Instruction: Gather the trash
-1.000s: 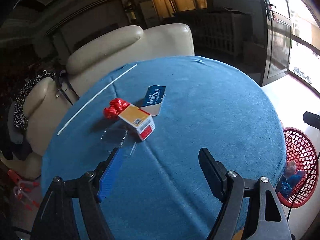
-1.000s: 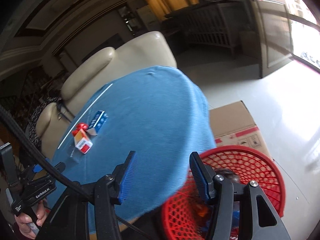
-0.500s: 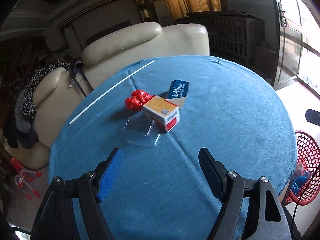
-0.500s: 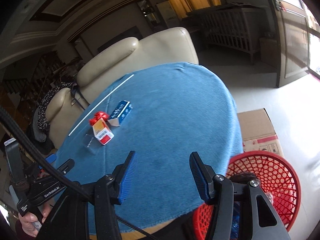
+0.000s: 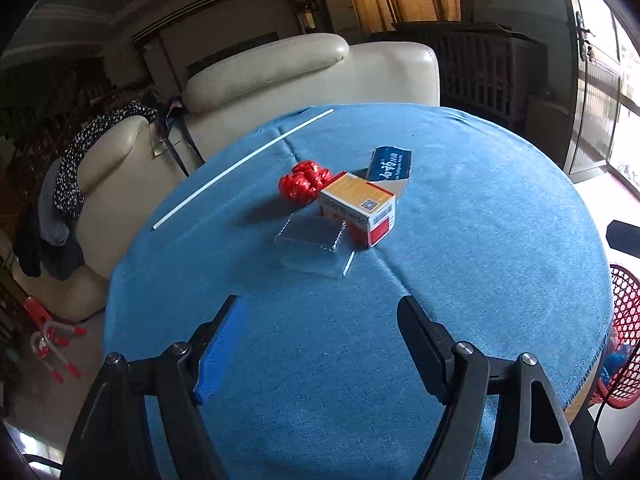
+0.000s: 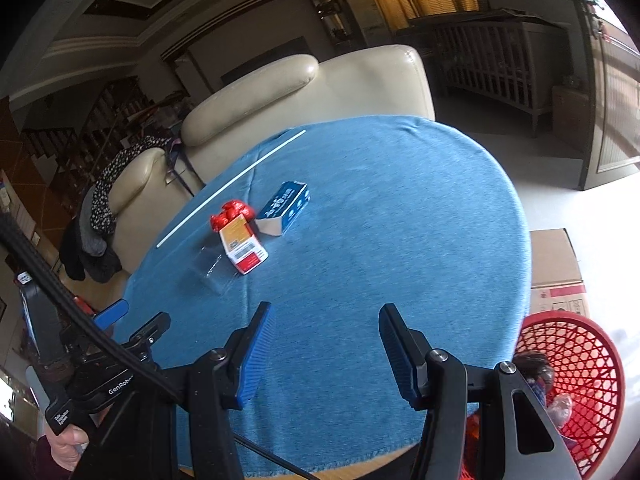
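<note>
Trash sits clustered mid-counter [image 5: 460, 280]: an orange-and-white box [image 5: 358, 208] touching a red wrapper [image 5: 303, 182], a blue carton [image 5: 390, 166] and a clear plastic tray [image 5: 314, 240]. Left tongs [image 5: 320, 344] and right tongs [image 6: 324, 354] hover spread, empty. A red basket [image 6: 580, 380] stands beside the counter.

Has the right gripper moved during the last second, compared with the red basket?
Yes. The right gripper swung away from the red basket, leftward over the blue tablecloth, toward the trash pile.

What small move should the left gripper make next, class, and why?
Probably ease the left gripper forward toward the clear plastic tray: its jaws are open and empty, and that tray is the nearest trash on the blue table.
</note>
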A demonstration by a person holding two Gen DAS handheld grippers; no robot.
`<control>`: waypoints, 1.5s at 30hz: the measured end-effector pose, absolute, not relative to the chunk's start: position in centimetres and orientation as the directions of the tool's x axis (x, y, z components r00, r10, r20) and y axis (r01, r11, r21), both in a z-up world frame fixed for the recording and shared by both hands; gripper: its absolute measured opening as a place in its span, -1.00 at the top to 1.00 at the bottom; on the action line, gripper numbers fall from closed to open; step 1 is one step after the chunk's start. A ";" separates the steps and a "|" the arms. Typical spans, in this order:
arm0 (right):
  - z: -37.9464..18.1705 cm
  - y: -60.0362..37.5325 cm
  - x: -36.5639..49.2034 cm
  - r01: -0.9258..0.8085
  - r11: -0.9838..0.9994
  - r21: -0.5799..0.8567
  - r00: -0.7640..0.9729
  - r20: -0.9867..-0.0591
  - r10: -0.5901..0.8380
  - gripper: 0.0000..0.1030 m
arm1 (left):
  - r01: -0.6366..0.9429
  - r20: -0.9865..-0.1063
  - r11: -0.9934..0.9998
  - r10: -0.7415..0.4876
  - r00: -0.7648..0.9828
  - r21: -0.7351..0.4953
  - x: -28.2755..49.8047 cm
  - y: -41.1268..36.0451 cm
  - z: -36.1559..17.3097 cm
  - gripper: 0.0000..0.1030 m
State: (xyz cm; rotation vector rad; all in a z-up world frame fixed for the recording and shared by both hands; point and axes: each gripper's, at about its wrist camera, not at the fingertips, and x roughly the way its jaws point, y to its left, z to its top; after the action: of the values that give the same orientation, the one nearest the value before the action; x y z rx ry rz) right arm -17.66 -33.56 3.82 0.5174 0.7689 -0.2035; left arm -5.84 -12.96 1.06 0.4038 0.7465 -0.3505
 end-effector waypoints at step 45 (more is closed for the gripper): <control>-1.5 -34.7 7.2 0.366 0.788 0.495 0.559 -0.794 0.239 -0.13 | 0.335 -0.851 0.934 -0.273 0.449 -0.122 7.7 -8.3 -1.2 -0.53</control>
State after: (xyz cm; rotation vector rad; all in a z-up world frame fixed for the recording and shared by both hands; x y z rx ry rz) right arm 7.22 -34.66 -1.53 0.6876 0.9962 -0.0818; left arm 7.67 -8.25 -1.16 0.0671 1.0398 -0.3764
